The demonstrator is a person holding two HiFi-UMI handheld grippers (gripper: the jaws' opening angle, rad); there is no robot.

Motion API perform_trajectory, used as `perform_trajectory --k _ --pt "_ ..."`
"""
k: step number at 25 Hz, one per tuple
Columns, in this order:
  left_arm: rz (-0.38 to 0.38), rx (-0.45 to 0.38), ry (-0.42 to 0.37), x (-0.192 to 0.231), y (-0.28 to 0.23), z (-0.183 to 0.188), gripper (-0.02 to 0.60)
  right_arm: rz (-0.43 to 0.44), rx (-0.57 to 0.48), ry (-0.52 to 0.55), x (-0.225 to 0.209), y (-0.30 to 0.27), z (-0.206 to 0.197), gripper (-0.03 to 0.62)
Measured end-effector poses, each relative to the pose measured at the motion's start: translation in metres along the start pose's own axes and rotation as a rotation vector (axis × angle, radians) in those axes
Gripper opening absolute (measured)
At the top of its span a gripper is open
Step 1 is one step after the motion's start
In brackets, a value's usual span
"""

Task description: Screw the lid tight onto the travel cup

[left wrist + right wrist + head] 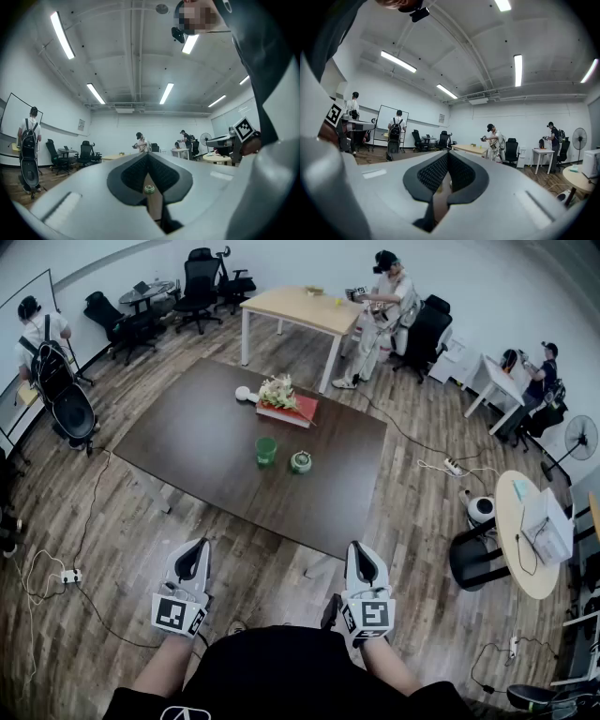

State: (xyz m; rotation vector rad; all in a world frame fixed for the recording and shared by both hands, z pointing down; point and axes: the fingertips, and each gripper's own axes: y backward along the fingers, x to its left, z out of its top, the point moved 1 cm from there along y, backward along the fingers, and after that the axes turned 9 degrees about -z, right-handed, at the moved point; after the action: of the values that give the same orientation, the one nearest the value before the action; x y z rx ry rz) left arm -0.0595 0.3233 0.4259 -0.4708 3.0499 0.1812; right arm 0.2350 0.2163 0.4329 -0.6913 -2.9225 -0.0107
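Note:
A green travel cup (266, 450) stands upright near the middle of the dark brown table (197, 442). Its round lid (301, 462) lies just to the right of it, apart from it. Both grippers are held low, well short of the table's near edge. My left gripper (193, 557) is shut with nothing in it, and so is my right gripper (361, 559). In the left gripper view the lid (149, 189) shows small and far off through the gap below the shut left gripper (148, 157). The right gripper (448, 157) also points level at the table.
A red book with a bunch of flowers (286, 401) and a small white object (244, 393) sit at the table's far side. Several people, office chairs and other tables stand around the room. Cables and a power strip (69, 575) lie on the wooden floor.

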Motion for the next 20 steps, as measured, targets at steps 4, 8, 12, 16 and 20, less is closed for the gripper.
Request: perform_trajectory --k 4,8,12,16,20 --pt "0.007 -0.005 -0.005 0.002 -0.001 0.003 0.000 -0.005 -0.002 -0.001 -0.004 -0.001 -0.002 0.006" --pt "0.015 -0.007 -0.007 -0.002 -0.005 0.003 0.000 -0.015 -0.001 -0.007 -0.012 -0.001 -0.006 0.006" --pt "0.013 -0.013 -0.010 -0.003 -0.009 0.003 0.000 -0.009 -0.013 -0.062 -0.015 -0.001 -0.007 0.008" --pt "-0.017 -0.044 -0.011 -0.010 -0.021 0.008 0.000 -0.009 -0.007 -0.074 -0.022 -0.004 -0.012 0.008" --pt "-0.017 -0.051 0.015 -0.016 -0.034 0.008 0.000 0.015 0.000 -0.082 -0.028 -0.008 -0.021 0.008"
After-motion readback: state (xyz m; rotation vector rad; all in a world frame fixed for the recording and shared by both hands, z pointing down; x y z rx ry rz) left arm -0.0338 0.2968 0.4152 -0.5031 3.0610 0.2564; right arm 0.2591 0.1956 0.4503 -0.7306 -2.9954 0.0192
